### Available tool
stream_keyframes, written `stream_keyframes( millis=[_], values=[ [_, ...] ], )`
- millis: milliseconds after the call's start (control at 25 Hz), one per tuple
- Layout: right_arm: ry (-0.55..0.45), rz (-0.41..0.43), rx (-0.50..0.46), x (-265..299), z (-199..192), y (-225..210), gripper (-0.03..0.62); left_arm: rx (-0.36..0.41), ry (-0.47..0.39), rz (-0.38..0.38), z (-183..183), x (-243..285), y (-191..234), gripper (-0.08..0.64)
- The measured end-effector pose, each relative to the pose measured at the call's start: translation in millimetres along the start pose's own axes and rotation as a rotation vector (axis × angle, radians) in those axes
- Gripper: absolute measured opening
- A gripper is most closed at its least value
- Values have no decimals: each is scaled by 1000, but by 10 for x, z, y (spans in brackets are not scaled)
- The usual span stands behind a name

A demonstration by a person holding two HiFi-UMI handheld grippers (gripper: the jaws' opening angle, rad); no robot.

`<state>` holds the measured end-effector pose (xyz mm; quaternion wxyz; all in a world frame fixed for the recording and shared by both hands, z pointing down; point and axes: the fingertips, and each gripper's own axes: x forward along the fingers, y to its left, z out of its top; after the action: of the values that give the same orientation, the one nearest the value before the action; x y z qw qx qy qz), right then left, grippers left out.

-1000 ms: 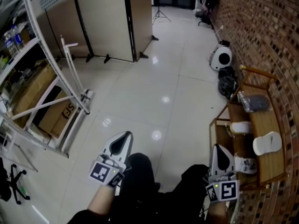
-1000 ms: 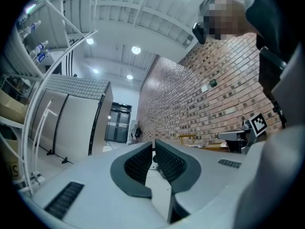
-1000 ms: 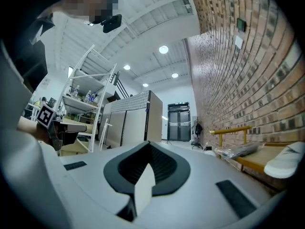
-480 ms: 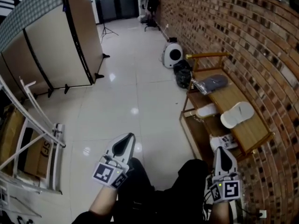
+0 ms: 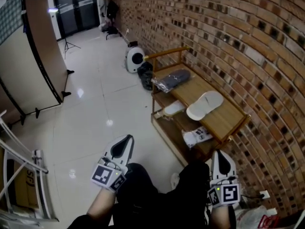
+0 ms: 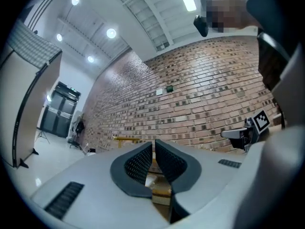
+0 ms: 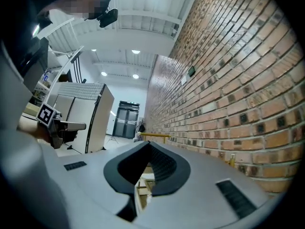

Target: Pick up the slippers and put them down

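Observation:
A wooden shoe rack [image 5: 237, 117] stands against the brick wall. On its top shelf lie a pair of white slippers [image 5: 205, 105] stacked sole up, and a grey packed bundle [image 5: 174, 78] farther back. The lower shelf holds another white slipper [image 5: 170, 109] and a white printed packet or slipper [image 5: 198, 136]. My left gripper [image 5: 127, 138] is shut and empty over the floor, left of the rack; its pads meet in the left gripper view [image 6: 154, 142]. My right gripper [image 5: 218, 153] is shut and empty near the rack's near end, its tips together [image 7: 148, 143].
A white round appliance [image 5: 135, 58] and black bags [image 5: 145, 75] sit beyond the rack. A folding partition [image 5: 33, 56] and a tripod [image 5: 66, 44] stand at the left, a metal frame with boxes [image 5: 24, 175] at the lower left. My knees fill the bottom of the head view.
The view has swung right: the rack and brick wall moved from the right edge to the middle. Both grippers swung with it toward the wall, still shut and empty.

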<state>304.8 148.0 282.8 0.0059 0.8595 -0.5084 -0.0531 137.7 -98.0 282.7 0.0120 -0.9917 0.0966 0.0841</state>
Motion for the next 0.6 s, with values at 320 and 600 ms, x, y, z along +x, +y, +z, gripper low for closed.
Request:
stream_keyframes(
  millis=[320,600],
  values=[
    [0,-145,-8,-381,23,-575,9,-38,6,-193,-141,774,-705,17],
    [29,-191,-57,-450,-52,-722,9,-54,62,-246,-272,1217,-968,17]
  ],
)
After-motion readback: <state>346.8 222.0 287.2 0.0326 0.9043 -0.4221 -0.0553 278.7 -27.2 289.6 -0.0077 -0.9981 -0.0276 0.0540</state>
